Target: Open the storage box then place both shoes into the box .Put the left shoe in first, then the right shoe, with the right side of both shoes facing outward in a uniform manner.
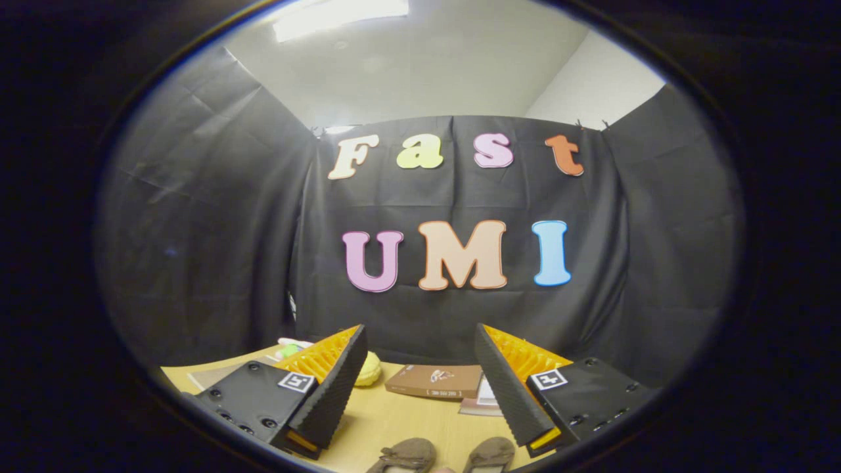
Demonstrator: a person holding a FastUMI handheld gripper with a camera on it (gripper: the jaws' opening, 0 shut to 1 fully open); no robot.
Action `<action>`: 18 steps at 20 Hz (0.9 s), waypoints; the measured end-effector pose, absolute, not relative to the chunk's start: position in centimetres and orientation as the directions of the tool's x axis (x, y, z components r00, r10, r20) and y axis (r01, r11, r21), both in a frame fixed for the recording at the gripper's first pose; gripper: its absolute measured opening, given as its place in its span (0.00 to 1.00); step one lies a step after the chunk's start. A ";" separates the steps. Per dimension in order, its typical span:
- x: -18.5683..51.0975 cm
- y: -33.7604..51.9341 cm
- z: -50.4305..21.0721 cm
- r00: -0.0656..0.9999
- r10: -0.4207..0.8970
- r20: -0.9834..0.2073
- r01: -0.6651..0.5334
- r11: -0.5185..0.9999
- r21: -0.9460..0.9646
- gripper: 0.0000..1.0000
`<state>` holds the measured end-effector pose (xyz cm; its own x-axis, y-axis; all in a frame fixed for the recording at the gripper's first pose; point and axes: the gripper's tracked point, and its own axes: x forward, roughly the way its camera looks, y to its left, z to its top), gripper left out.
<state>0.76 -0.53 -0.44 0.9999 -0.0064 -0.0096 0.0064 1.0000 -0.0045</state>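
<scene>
My gripper point(420, 335) hangs above the wooden table point(394, 420) with its two fingers spread wide and nothing between them. A flat brown storage box point(433, 382) lies closed on the table beyond the fingers, near the booth's back wall. Two brown shoes point(404, 454) point(489, 453) lie side by side on the table below the fingers, toes pointing toward the box; only their front parts show.
A yellow rounded object point(369, 369) sits behind the left finger, with a green and pink item point(292, 347) further left. A clear flat sheet point(217, 374) lies at the table's left. A white paper or card point(485, 394) rests beside the box.
</scene>
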 end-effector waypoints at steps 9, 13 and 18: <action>0.7 -0.6 -1.3 0.999 -0.023 -0.024 0.023 1.000 0.004 1.00; 0.9 -1.1 -1.2 0.999 -0.036 -0.024 0.036 0.999 0.006 1.00; 1.1 0.2 -2.3 0.997 0.022 -0.069 -0.017 0.997 0.072 1.00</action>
